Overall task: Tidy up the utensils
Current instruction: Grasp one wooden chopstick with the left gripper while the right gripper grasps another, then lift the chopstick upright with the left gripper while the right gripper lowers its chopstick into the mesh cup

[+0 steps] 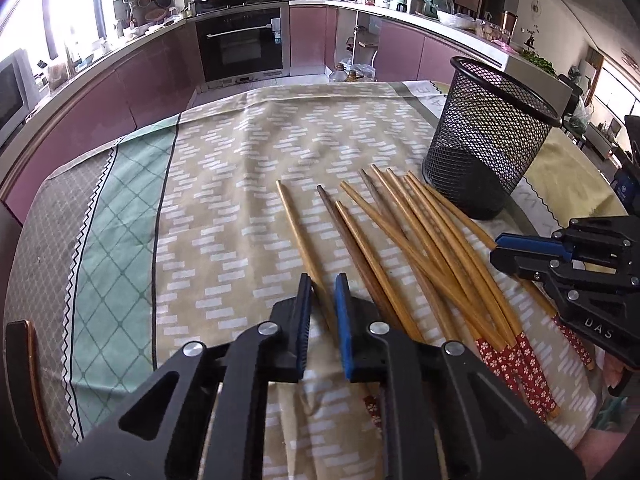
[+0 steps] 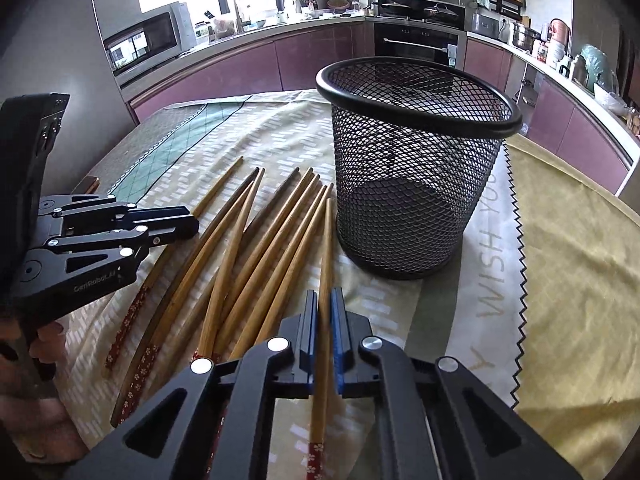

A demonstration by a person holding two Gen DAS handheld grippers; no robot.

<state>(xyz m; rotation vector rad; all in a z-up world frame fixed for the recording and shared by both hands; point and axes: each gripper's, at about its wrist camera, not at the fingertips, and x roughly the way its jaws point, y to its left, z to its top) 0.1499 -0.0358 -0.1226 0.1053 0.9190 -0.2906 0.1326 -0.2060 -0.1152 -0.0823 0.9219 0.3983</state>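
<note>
Beside chopsticks (image 2: 256, 248), mesh basket (image 2: 416, 168) empty (upright); both jaws clamp single chopsticks.

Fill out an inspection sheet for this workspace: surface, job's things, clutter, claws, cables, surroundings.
Surface: patterned tablecloth over the table, slightly wrinkled.
Job's things: wooden chopsticks fanned out flat; mesh cup upright, nothing seen inside.
Clutter: nothing seen on the cloth.
Claws: left claw shut on the leftmost chopstick; right claw shut on the rightmost chopstick.
Cables: nothing seen.
Surroundings: kitchen with oven, microwave, crowded counters.
</note>
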